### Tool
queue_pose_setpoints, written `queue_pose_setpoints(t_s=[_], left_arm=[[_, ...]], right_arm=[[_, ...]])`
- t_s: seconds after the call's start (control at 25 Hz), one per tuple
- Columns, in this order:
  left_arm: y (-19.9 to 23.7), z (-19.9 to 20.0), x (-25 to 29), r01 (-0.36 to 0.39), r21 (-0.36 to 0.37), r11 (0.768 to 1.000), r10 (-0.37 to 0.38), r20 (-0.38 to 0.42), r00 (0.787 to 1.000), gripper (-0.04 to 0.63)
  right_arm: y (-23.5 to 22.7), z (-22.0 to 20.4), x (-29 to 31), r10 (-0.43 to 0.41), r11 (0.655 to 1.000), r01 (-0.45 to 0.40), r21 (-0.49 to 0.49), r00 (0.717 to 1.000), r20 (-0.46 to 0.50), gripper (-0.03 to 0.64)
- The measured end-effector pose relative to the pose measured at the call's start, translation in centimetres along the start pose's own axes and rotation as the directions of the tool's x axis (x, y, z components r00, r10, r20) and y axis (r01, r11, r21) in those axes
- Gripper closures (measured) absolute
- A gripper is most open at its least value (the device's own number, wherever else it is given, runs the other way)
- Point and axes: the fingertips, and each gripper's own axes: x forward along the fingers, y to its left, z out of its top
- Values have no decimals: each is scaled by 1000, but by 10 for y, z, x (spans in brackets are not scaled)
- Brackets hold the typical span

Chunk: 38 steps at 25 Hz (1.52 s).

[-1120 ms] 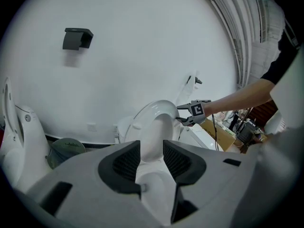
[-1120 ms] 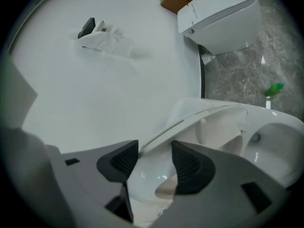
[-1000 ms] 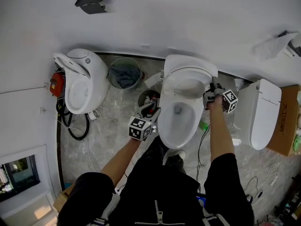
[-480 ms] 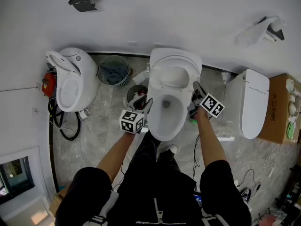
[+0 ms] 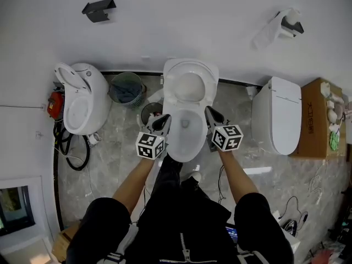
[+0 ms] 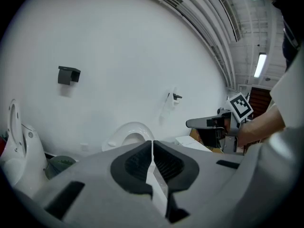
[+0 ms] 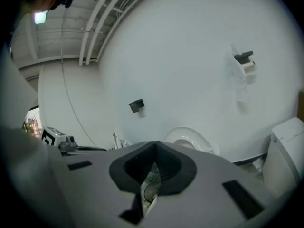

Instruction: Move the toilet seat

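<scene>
with left gripper (image 5: 163, 122) and right gripper (image 5: 210, 115) both closed and empty beside the bowl (image 5: 184, 155), open one, grip the raised seat (image 5: 190, 66) rim, and ease it slowly.

bowl (image 5: 184, 133) top open | raised seat (image 5: 212, 84) at wall | bin (image 5: 146, 112) crowds left side

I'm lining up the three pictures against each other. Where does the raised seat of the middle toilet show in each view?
Head view: the raised toilet seat is at top centre.
Left gripper view: it is a white ring, low and left of centre.
Right gripper view: it is a white ring, low and right of centre.
Shared landmark: the black wall bracket sits up and to the left of the seat in all three.
</scene>
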Motion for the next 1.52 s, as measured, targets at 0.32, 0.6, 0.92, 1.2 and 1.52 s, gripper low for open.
queue_pose_setpoints(t_s=[0.32, 0.6, 0.92, 1.2, 1.52], left_arm=[[-61, 22, -48, 12, 78, 997, -18, 78, 997, 592], [-96, 28, -74, -1, 138, 990, -13, 100, 995, 592], [-113, 21, -90, -9, 131, 991, -7, 118, 993, 592], [-122, 27, -89, -13, 130, 991, -5, 136, 991, 592], [-123, 28, -88, -21, 133, 991, 2, 140, 990, 592]], right_arm=[[50, 0, -80, -16, 987, 30, -159, 996, 87, 614], [67, -10, -139, -47, 983, 70, -170, 990, 132, 614], [76, -27, -167, -64, 978, 87, -188, 990, 122, 615], [75, -19, -173, -55, 975, 83, -208, 989, 138, 615], [67, -14, -175, -58, 972, 89, -217, 987, 148, 615]])
